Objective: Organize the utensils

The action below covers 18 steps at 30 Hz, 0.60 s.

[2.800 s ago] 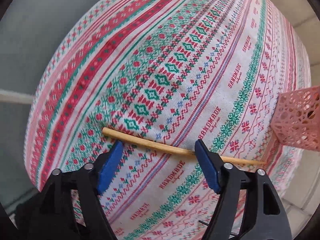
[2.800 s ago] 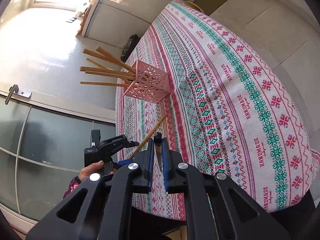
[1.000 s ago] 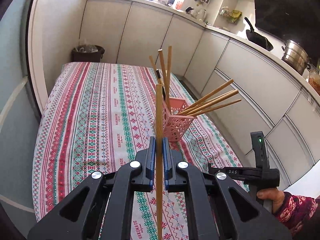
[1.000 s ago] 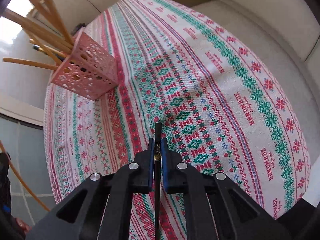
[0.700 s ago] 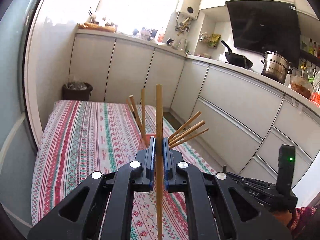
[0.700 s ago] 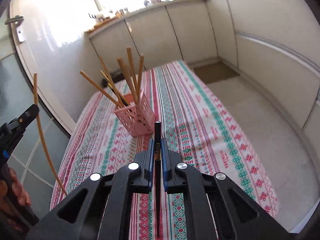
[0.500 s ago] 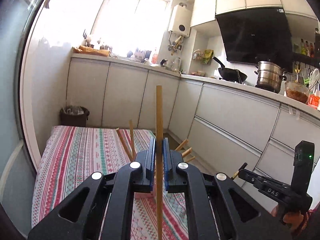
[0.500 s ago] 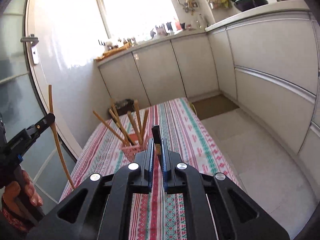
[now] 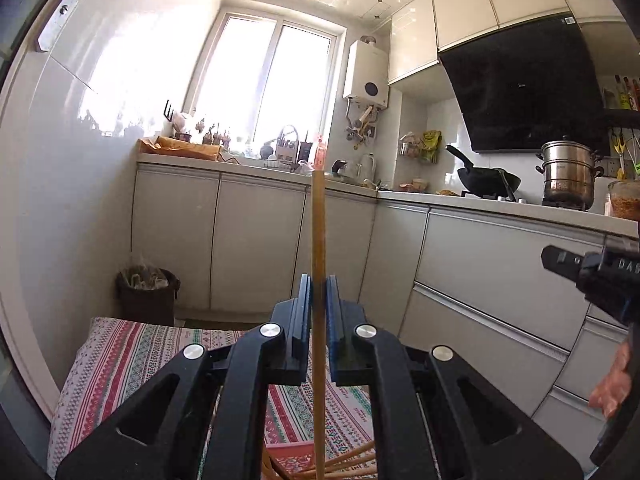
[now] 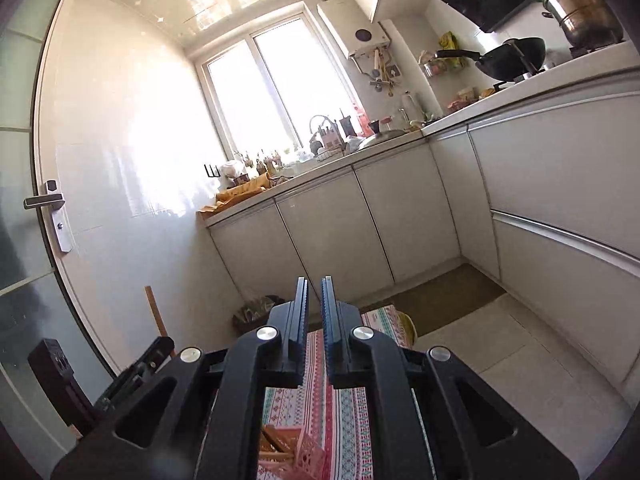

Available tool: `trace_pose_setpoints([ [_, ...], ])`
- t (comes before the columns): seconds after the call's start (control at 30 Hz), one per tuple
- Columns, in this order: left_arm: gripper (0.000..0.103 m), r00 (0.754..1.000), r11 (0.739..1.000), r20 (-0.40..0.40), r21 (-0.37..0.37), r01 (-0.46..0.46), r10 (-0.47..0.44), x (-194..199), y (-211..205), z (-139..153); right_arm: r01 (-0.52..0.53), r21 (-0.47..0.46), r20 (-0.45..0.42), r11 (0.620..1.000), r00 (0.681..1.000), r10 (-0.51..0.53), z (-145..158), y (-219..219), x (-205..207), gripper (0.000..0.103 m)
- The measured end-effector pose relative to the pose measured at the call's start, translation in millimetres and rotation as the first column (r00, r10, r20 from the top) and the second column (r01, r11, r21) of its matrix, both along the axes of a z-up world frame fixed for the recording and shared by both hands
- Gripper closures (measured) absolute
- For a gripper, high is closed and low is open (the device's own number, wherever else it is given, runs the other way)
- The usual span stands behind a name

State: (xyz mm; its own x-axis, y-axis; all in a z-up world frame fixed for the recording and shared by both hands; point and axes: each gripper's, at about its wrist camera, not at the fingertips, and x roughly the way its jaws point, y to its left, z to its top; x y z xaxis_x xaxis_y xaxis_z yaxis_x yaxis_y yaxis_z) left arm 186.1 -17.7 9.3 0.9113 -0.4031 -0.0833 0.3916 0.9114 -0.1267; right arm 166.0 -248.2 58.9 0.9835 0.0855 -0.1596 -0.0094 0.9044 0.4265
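**Both grippers up in the air, basket right underneath**

The left gripper [image 9: 319,300] has its blue-padded fingers [image 9: 302,312] clamped tight on a long pale wooden chopstick [image 9: 319,220]. The stick stands straight up and pokes out well above and below the pads. The right gripper [image 10: 315,312] has its fingers [image 10: 332,320] closed to a thin slit, and I can't make out anything in there.

The pink lattice plastic basket [image 10: 306,454] sits low in both views, right under the fingers. It has a bunch of wooden chopsticks [image 9: 352,460] in it, leaning and fanning out to one side.

The basket stands on the surface, which is covered with a red, green and white patterned cloth [image 9: 120,360]. At the far end of the cloth there's a dark trash bin [image 9: 146,292] just past the edge, against the white cabinets. Bare tiled floor [image 10: 500,352] runs along the right side, so there's plenty of room there. In the right wrist view the left gripper [image 10: 164,346] sits off to the left.
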Motion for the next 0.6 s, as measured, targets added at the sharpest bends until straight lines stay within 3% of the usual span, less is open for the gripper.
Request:
trace_pose_setpoints([
  [0.1, 0.097, 1.000, 1.000, -0.008, 0.007, -0.009, 0.009, 16.4, -2.0, -13.2, -0.052, -0.003, -0.039, 0.999, 0.998, 0.052, -7.0, -7.3, 19.9, 0.096],
  [0.17, 0.097, 1.000, 1.000, -0.012, 0.002, -0.004, 0.004, 18.5, -0.5, -17.6, -0.140, -0.029, -0.084, 0.990, 0.987, 0.137, -22.1, -8.5, 28.1, 0.092],
  [0.2, 0.097, 1.000, 1.000, -0.005, 0.001, 0.001, -0.001, 16.4, 0.5, -17.3, -0.194, -0.072, -0.110, 0.978, 0.976, 0.186, -31.8, -6.9, 29.0, 0.091],
  [0.27, 0.097, 1.000, 1.000, 0.018, 0.000, 0.013, -0.013, 9.5, 4.2, -10.1, -0.288, -0.258, -0.162, 0.922, 0.954, 0.252, -55.2, 9.9, 17.2, 0.090],
  [0.33, 0.097, 0.999, 1.000, 0.048, -0.010, 0.026, -0.026, -1.8, 9.8, 2.6, -0.400, -0.448, -0.275, 0.800, 0.913, 0.303, -88.3, 34.6, -0.1, 0.090],
  [0.37, 0.097, 0.998, 0.999, 0.061, -0.017, 0.030, -0.029, -8.2, 12.9, 9.8, -0.477, -0.499, -0.350, 0.724, 0.875, 0.335, -108.1, 46.4, -8.5, 0.089],
  [0.47, 0.097, 0.995, 0.998, 0.089, -0.040, 0.049, -0.045, -25.9, 22.5, 28.0, -0.666, -0.573, -0.566, 0.477, 0.743, 0.357, -168.9, 76.5, -27.2, 0.065],
  [0.5, 0.097, 0.994, 0.998, 0.096, -0.043, 0.050, -0.046, -30.9, 23.9, 33.1, -0.706, -0.580, -0.614, 0.406, 0.706, 0.353, -184.9, 84.0, -31.4, 0.052],
  [0.53, 0.097, 0.994, 0.997, 0.098, -0.047, 0.053, -0.049, -35.6, 25.8, 37.2, -0.734, -0.580, -0.644, 0.353, 0.679, 0.352, -197.1, 89.0, -34.5, 0.051],
  [0.6, 0.097, 0.994, 0.996, 0.094, -0.058, 0.065, -0.059, -44.6, 29.7, 43.6, -0.785, -0.549, -0.691, 0.288, 0.620, 0.372, -213.5, 96.5, -39.2, 0.047],
])
